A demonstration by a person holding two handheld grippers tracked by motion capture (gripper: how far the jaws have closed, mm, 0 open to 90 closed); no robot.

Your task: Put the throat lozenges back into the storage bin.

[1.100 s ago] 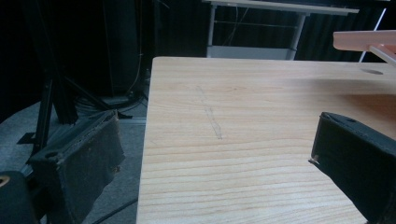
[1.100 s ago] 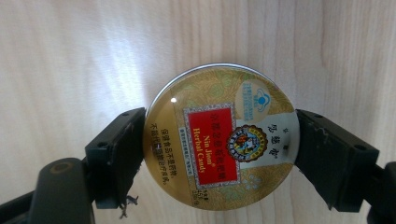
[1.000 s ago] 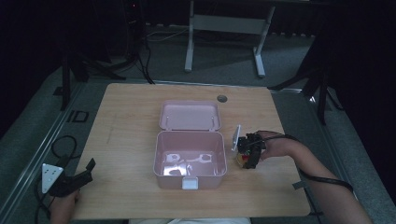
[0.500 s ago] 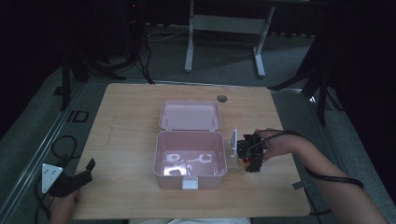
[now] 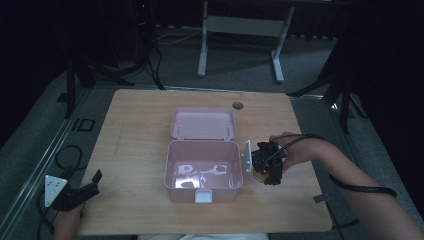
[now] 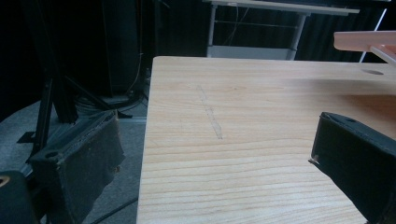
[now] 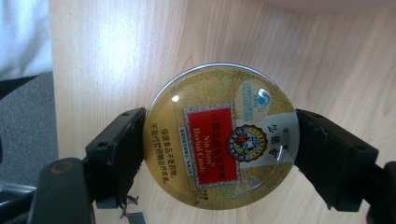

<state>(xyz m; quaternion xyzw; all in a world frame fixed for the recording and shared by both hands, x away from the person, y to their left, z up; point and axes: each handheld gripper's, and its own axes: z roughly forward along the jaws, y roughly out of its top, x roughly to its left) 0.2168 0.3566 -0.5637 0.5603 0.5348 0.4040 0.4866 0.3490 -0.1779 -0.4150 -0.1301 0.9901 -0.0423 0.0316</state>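
Observation:
A round gold candy tin (image 7: pixel 212 154) with a red label lies flat between the two black jaws of my right gripper (image 7: pixel 219 140), and both jaws press against its sides. In the high view the right gripper (image 5: pixel 265 167) hovers low over the table just right of an open pink plastic box (image 5: pixel 204 192), with the tin (image 5: pixel 260 175) under it. The box is empty, and its lid (image 5: pixel 202 124) lies back flat. At the table's near left corner my left gripper (image 5: pixel 95 181) is open, and its jaws (image 6: pixel 219 140) stand wide apart with nothing between them.
The wooden table (image 5: pixel 135 130) has a small round hole (image 5: pixel 238 105) near its far edge. A metal stand (image 5: pixel 240 25) is on the floor beyond the table. Cables (image 5: pixel 65 155) lie on the floor to the left. The pink lid's edge (image 6: pixel 364 39) shows far right in the left gripper view.
My right gripper has shifted slightly toward the near edge with the tin, staying beside the box. The left gripper has not moved.

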